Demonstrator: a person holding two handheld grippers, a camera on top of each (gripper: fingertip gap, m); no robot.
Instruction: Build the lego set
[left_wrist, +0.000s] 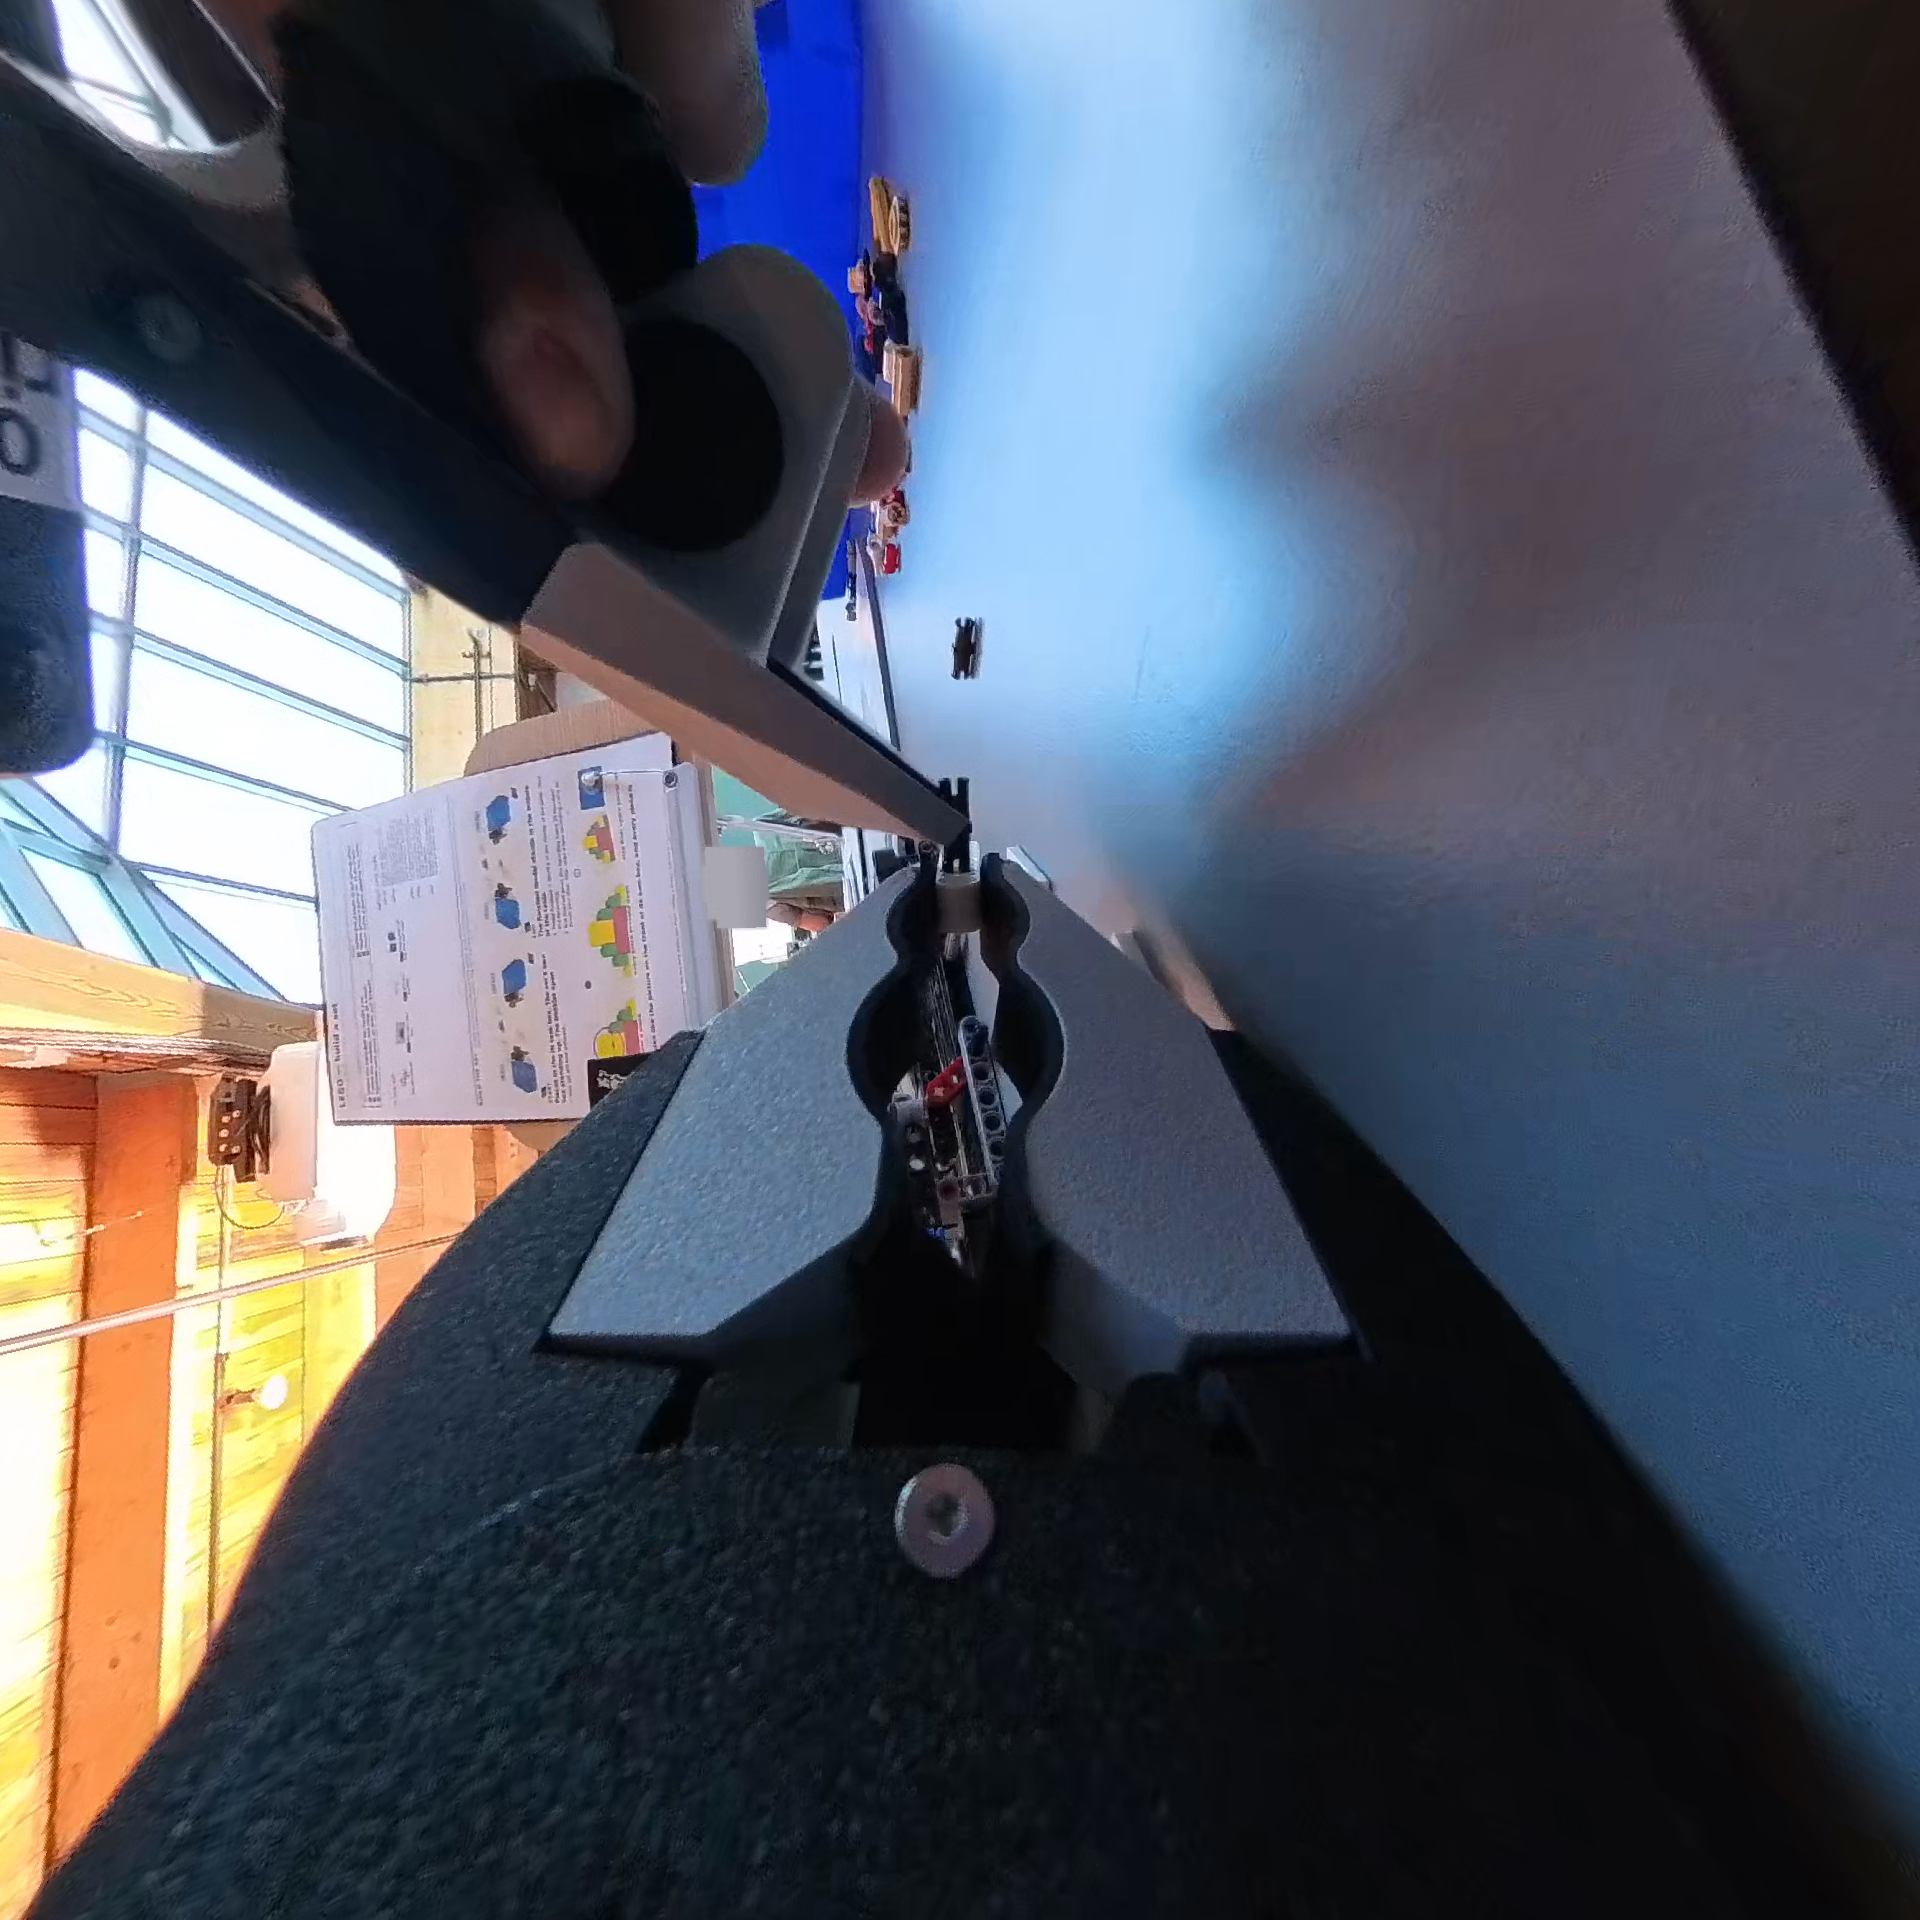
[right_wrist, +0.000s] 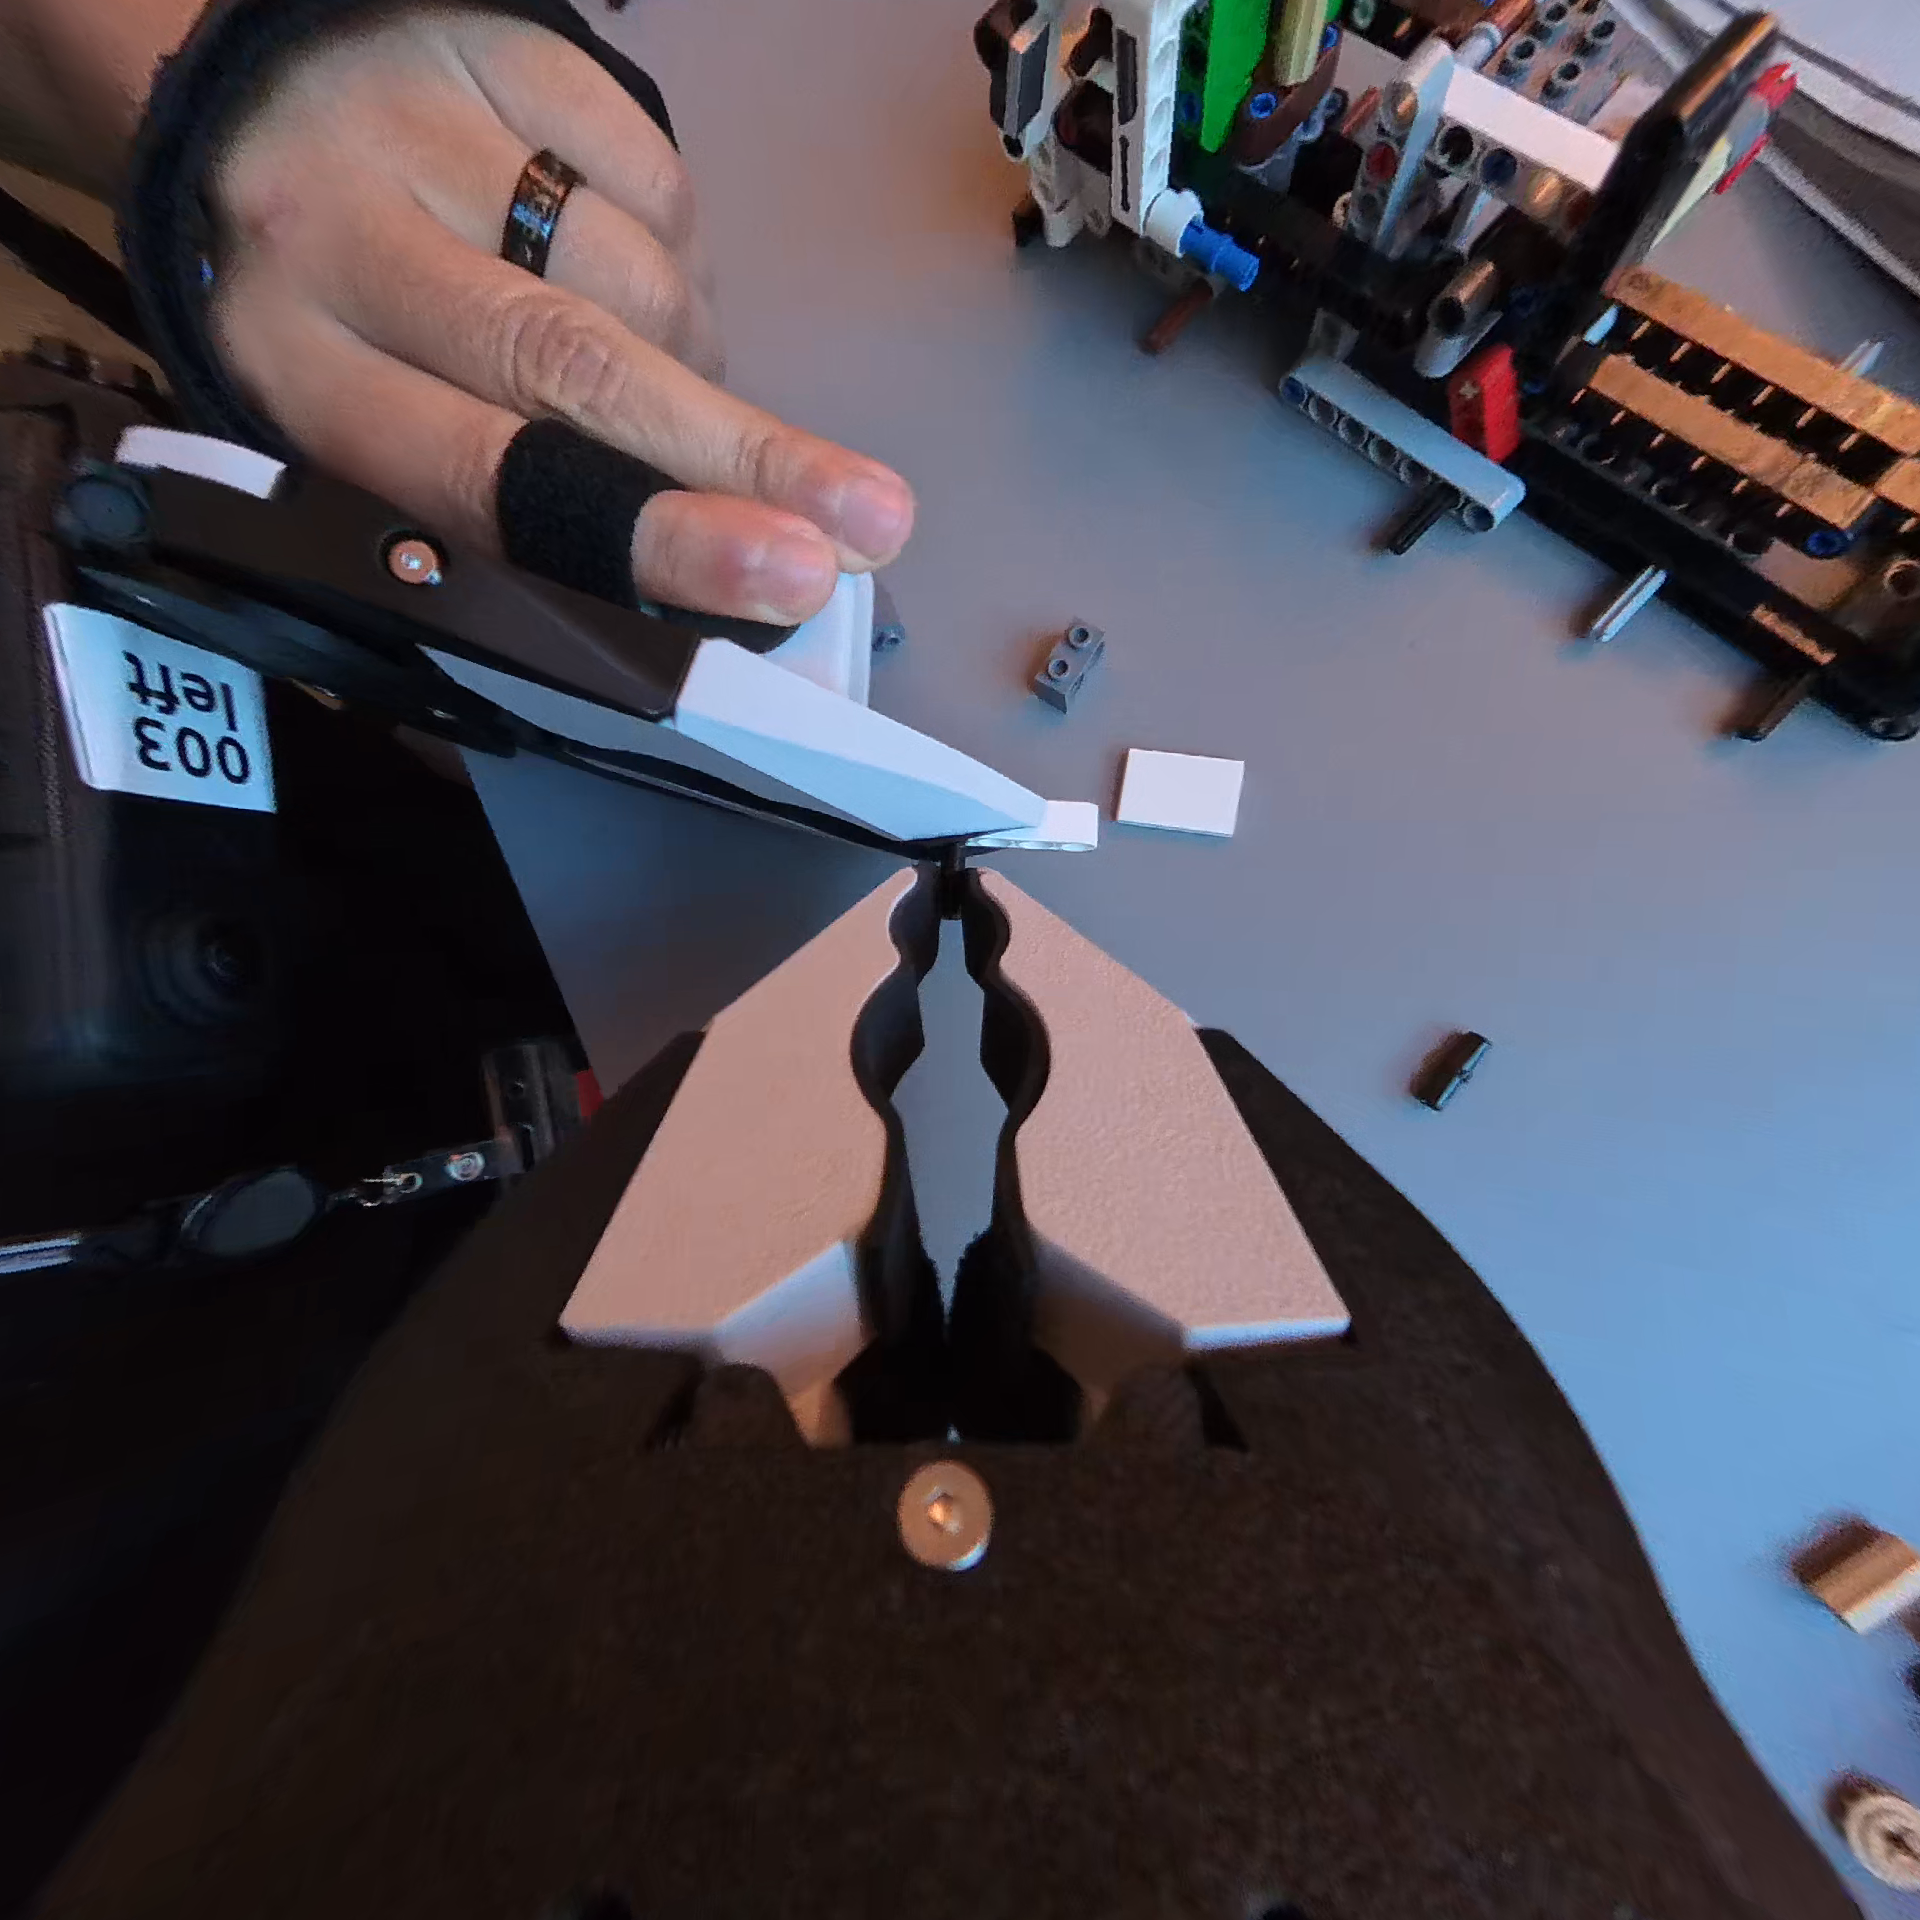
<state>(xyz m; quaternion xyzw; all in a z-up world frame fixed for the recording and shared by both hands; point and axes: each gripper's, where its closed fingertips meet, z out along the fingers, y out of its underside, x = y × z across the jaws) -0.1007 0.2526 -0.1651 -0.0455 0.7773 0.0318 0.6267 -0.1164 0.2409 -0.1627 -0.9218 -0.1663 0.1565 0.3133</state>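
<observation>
While the left gripper (right_wrist: 1039, 831) pinches the small white piece (right_wrist: 1070, 826) and the right gripper (right_wrist: 951, 894) clamps the black pin (right_wrist: 952, 868) above the tabletop (right_wrist: 1351, 935), keep axes aligned; press straight, no twisting.

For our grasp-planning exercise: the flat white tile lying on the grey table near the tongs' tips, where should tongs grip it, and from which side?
The white tile lies flat on the table, faces up and down, so only its thin edges offer purchase. Probably best from straight above, pinching two opposite edges; no other piece touches them.
</observation>
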